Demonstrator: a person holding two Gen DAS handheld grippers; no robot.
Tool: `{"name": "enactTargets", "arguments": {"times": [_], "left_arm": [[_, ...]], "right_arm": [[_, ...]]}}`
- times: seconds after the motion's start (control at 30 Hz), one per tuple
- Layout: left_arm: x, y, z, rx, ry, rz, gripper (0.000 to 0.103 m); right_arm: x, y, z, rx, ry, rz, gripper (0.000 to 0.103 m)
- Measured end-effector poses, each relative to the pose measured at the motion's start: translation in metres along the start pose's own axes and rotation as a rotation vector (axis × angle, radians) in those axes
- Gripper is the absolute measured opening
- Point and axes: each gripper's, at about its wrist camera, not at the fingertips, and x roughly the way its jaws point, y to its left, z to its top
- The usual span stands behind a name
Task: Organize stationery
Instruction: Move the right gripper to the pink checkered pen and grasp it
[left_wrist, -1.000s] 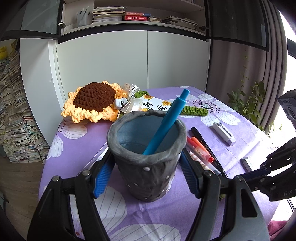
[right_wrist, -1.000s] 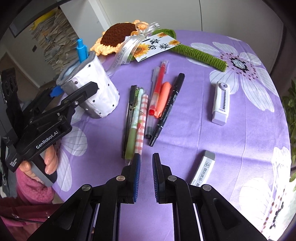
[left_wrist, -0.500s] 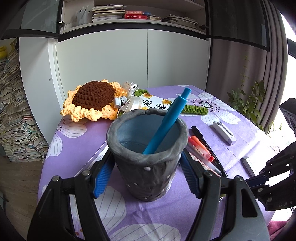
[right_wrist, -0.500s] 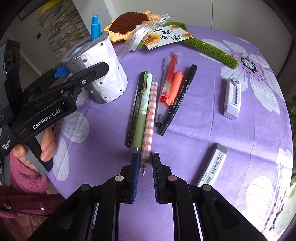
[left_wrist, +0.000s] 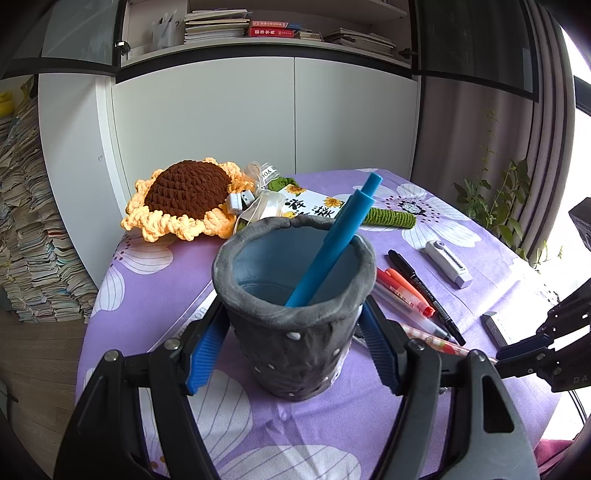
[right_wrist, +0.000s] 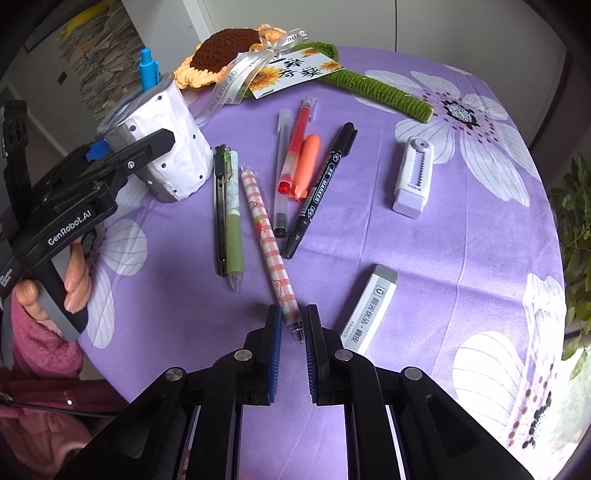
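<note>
A: Where is the pen cup?
B: The pen cup (left_wrist: 295, 317) stands upright on the purple flower cloth of the counter (right_wrist: 461, 236), on the left side. A blue pen (left_wrist: 332, 240) leans inside it.

A: What do the left tongs do?
B: The left tongs (left_wrist: 291, 354) are open wide, with one blue pad on each side of the cup. The pads look like they touch its wall, but it is hard to tell how tight the hold is.

A: And the right tongs?
B: The right tongs (right_wrist: 293, 343) are low over the near part of the counter. They are open just a little. The clear tip of the pink checked pen (right_wrist: 269, 243) lies in the gap between the fingers (right_wrist: 275, 350). The pads are not pressed on it yet.

A: What else lies there?
B: Just left of the checked pen are a green pen (right_wrist: 232, 229) and a black pen (right_wrist: 220, 210), side by side. Farther off are a clear pen (right_wrist: 282, 173), a red pen (right_wrist: 295, 144), an orange highlighter (right_wrist: 306, 166) and a black marker (right_wrist: 321, 188). A white eraser (right_wrist: 369, 308) lies just right of the tongs. A white correction tape (right_wrist: 413, 175) is farther right. A crochet sunflower (right_wrist: 225, 51) lies at the far side, with a card (right_wrist: 295, 74) tied to it.
</note>
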Motion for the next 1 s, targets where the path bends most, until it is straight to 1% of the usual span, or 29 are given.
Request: {"name": "enactTargets", "arguments": {"times": [0.1,0.17,0.27,0.33,0.47,0.57,0.6,0.63,0.67,0.7,0.73,0.87,0.9,0.93,0.97,1.0], "left_arm": [[0.000,0.000,0.000,0.000,0.000,0.000,0.070],[0.000,0.000,0.000,0.000,0.000,0.000,0.070],[0.000,0.000,0.000,0.000,0.000,0.000,0.070],[0.000,0.000,0.000,0.000,0.000,0.000,0.070],[0.000,0.000,0.000,0.000,0.000,0.000,0.070],[0.000,0.000,0.000,0.000,0.000,0.000,0.070],[0.000,0.000,0.000,0.000,0.000,0.000,0.070],[0.000,0.000,0.000,0.000,0.000,0.000,0.070],[0.000,0.000,0.000,0.000,0.000,0.000,0.070],[0.000,0.000,0.000,0.000,0.000,0.000,0.070],[0.000,0.000,0.000,0.000,0.000,0.000,0.070],[0.000,0.000,0.000,0.000,0.000,0.000,0.070],[0.000,0.000,0.000,0.000,0.000,0.000,0.070],[0.000,0.000,0.000,0.000,0.000,0.000,0.070],[0.000,0.000,0.000,0.000,0.001,0.000,0.070],[0.000,0.000,0.000,0.000,0.001,0.000,0.070]], "right_arm": [[-0.007,-0.002,-0.011,-0.037,0.035,-0.002,0.011],[-0.011,0.003,-0.022,-0.103,0.064,0.017,0.011],[-0.014,0.011,-0.032,-0.178,0.106,-0.013,0.011],[-0.016,0.008,-0.028,-0.161,0.083,-0.034,0.011],[-0.016,0.000,-0.007,-0.090,0.029,-0.019,0.011],[-0.006,0.003,0.004,-0.098,0.036,-0.006,0.014],[-0.002,0.005,0.006,-0.103,0.045,-0.003,0.020],[0.002,0.008,0.008,-0.110,0.051,-0.002,0.029],[0.005,0.010,0.010,-0.116,0.054,-0.002,0.034],[0.007,0.014,0.011,-0.122,0.050,0.000,0.041],[0.008,0.016,0.011,-0.129,0.042,0.002,0.041],[0.014,0.024,0.015,-0.163,0.022,-0.016,0.041],[0.015,0.025,0.016,-0.166,0.019,-0.024,0.039],[0.017,0.026,0.017,-0.162,0.021,-0.040,0.027],[0.018,0.024,0.017,-0.158,0.024,-0.049,0.017],[0.018,0.023,0.018,-0.144,0.030,-0.044,0.012]]}}
